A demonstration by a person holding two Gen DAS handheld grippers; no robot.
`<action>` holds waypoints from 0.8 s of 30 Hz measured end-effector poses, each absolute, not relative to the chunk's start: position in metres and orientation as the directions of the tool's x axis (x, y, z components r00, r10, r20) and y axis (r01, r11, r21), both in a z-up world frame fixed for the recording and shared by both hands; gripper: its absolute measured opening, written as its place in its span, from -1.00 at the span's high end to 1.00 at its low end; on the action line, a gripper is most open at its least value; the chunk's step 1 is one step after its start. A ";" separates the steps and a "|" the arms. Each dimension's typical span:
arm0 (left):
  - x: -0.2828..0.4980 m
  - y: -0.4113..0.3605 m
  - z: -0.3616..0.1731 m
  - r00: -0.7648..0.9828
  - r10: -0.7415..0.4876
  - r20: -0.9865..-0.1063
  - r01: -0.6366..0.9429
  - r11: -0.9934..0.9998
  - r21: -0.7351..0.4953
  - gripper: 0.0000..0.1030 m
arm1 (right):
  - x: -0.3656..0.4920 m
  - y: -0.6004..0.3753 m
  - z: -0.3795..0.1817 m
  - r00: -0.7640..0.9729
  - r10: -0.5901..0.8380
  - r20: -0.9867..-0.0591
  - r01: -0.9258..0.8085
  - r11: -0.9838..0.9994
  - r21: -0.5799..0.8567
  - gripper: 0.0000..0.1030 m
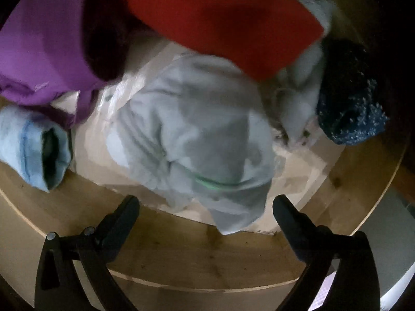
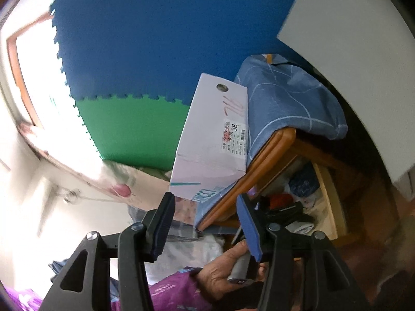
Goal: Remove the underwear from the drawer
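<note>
the left gripper [image 1: 206, 207] hangs spread wide just near of the pale grey underwear [image 1: 197, 134] lying mid-drawer [image 1: 160, 254]; push down onto a thick fold before closing. the right gripper [image 2: 205, 223] waits apart, empty.

Left gripper [image 1: 206, 202] points down, jaws wide apart; right gripper [image 2: 205, 223] raised, jaws parted, empty; hand [image 2: 223, 277] grips a handle.

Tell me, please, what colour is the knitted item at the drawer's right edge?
Dark blue with white flecks; the left wrist view shows it best.
</note>
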State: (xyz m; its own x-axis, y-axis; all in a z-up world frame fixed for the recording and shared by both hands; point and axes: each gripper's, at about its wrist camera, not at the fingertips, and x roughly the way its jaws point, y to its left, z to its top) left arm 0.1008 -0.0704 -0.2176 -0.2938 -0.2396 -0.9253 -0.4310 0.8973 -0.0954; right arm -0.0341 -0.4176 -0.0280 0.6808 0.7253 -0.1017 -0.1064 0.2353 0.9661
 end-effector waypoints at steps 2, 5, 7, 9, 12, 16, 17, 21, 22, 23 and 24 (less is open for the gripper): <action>0.101 -0.068 -0.213 -0.264 -0.225 -0.938 -0.450 0.889 -0.087 -0.70 | -0.033 -0.420 -0.035 0.678 0.732 -0.074 -0.088 0.181 0.980 0.00; 0.098 -0.066 -0.205 -0.218 -0.227 -0.949 -0.434 0.894 -0.114 0.46 | -0.032 -0.422 -0.038 0.681 0.730 -0.067 -0.076 0.161 0.984 0.00; 0.098 -0.068 -0.197 -0.180 -0.240 -0.954 -0.407 0.901 -0.150 0.59 | -0.033 -0.422 -0.037 0.686 0.725 -0.066 -0.076 0.161 0.984 0.00; 0.097 -0.069 -0.190 -0.151 -0.244 -0.958 -0.386 0.906 -0.170 0.69 | -0.033 -0.422 -0.037 0.689 0.722 -0.069 -0.074 0.164 0.984 0.00; 0.088 -0.067 -0.174 -0.073 -0.264 -0.962 -0.382 0.898 -0.217 0.81 | -0.033 -0.423 -0.038 0.691 0.719 -0.073 -0.069 0.167 0.984 0.00; 0.067 -0.057 -0.150 0.031 -0.339 -0.940 -0.420 0.849 -0.320 0.82 | -0.031 -0.424 -0.040 0.694 0.715 -0.082 -0.056 0.168 0.984 0.00; 0.063 -0.056 -0.144 0.047 -0.341 -0.939 -0.416 0.848 -0.328 0.84 | -0.031 -0.424 -0.041 0.694 0.716 -0.082 -0.054 0.166 0.985 0.00; 0.049 -0.047 -0.114 0.132 -0.363 -0.923 -0.399 0.833 -0.384 0.86 | -0.030 -0.423 -0.041 0.696 0.712 -0.098 -0.046 0.179 0.983 0.00; 0.046 -0.046 -0.105 0.150 -0.368 -0.917 -0.381 0.835 -0.398 0.87 | -0.030 -0.423 -0.041 0.696 0.711 -0.100 -0.045 0.182 0.982 0.00; 0.041 -0.045 -0.096 0.164 -0.372 -0.914 -0.365 0.837 -0.406 0.91 | -0.029 -0.423 -0.042 0.698 0.708 -0.105 -0.041 0.186 0.982 0.00; 0.037 -0.043 -0.090 0.173 -0.379 -0.909 -0.359 0.835 -0.417 0.93 | -0.030 -0.423 -0.042 0.699 0.707 -0.108 -0.038 0.187 0.982 0.00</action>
State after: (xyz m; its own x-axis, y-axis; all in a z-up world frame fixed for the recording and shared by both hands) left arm 0.0368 -0.0425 -0.0901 0.1725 -0.3794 -0.9090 -0.3589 0.8352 -0.4167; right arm -0.0295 -0.4231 -0.0422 0.6992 0.7067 -0.1078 -0.0382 0.1875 0.9815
